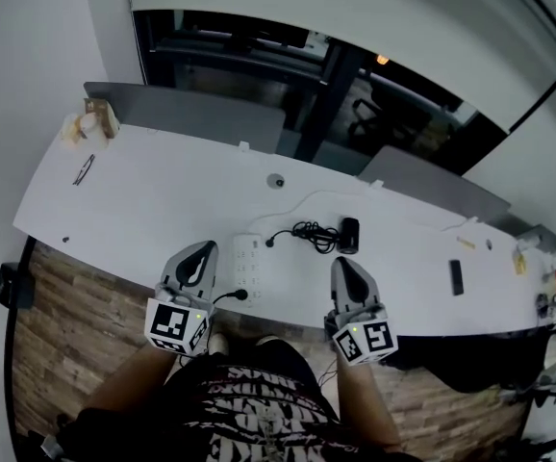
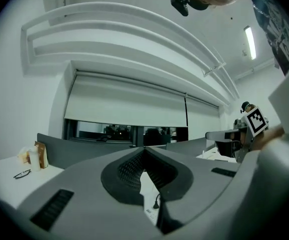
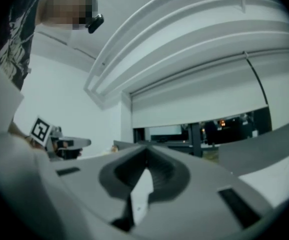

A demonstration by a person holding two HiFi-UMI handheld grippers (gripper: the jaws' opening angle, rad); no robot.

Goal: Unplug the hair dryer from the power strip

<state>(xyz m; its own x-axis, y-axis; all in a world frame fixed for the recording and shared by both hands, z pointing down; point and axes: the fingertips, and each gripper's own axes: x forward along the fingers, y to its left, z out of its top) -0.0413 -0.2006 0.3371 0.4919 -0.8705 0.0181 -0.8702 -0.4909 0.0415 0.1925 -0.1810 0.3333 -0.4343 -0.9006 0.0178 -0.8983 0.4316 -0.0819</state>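
Both grippers closed, holding nothing.
Your left gripper [image 1: 202, 249] and right gripper [image 1: 341, 264] hover over the tabletop [image 1: 163, 183] edge; the hair dryer [image 1: 350, 235] lies near the power strip [image 1: 247, 258].

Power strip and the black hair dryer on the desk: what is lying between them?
The head view shows a bundled black cord between the power strip and the hair dryer, its plug beside the strip.
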